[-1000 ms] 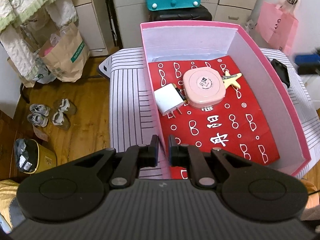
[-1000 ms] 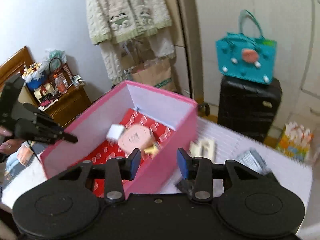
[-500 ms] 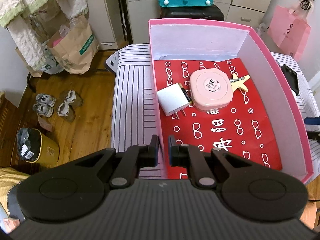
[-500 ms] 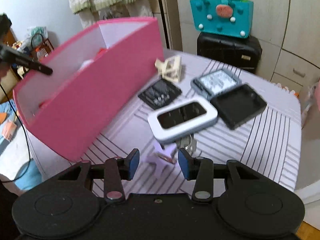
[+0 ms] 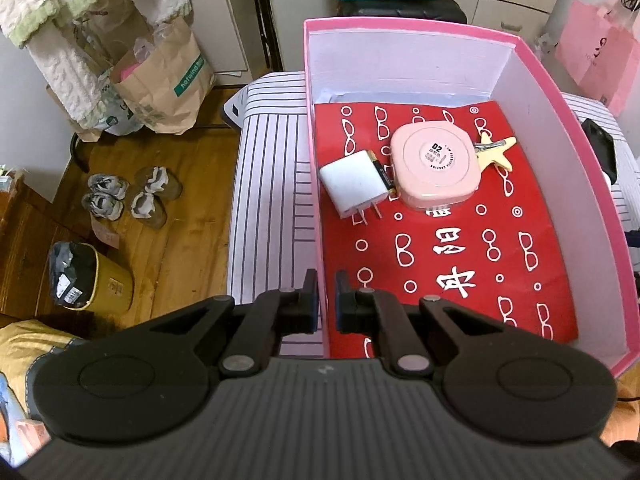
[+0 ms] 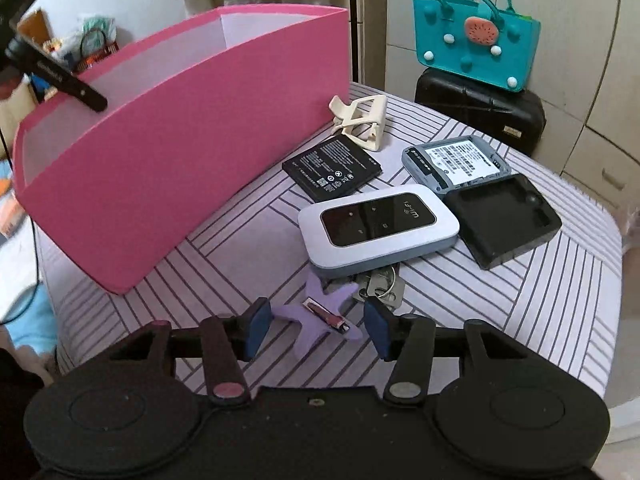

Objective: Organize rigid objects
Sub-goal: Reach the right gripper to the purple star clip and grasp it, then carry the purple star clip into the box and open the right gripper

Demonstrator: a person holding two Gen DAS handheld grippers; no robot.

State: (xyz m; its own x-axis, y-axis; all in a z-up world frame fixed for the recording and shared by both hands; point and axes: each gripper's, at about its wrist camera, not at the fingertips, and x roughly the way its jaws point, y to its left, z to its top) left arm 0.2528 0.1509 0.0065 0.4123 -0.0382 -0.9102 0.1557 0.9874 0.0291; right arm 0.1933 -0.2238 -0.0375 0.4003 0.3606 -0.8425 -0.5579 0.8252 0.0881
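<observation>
The left gripper (image 5: 323, 300) is clenched on the left wall of the pink box (image 5: 316, 216), one finger outside and one inside. The box is set on the striped table (image 6: 520, 304), its left wall close to the table's left edge, where only a narrow strip of cloth is left bare. On the box's red liner (image 5: 440, 248) a white charger (image 5: 354, 188), a pink round-cornered case (image 5: 436, 164) and a yellow star clip (image 5: 496, 152) are gathered toward the far end; the near half of the liner is open.

The right gripper (image 6: 316, 330) is seen low over the table near its front edge, its jaws opening, with a purple star clip (image 6: 320, 312) lying between the fingers, untouched by the pads. Just beyond it a key bunch (image 6: 380, 284) is partly covered by a white Wi-Fi router (image 6: 378, 224). Further back lie a black battery (image 6: 332, 168), a grey cover (image 6: 456, 162), a black tray (image 6: 504, 216) and a cream clip (image 6: 360, 120). Bare cloth is left to the right of these.

A second ago the right gripper was held high above the box; it has since been lowered to the table. The left gripper has scarcely shifted.
</observation>
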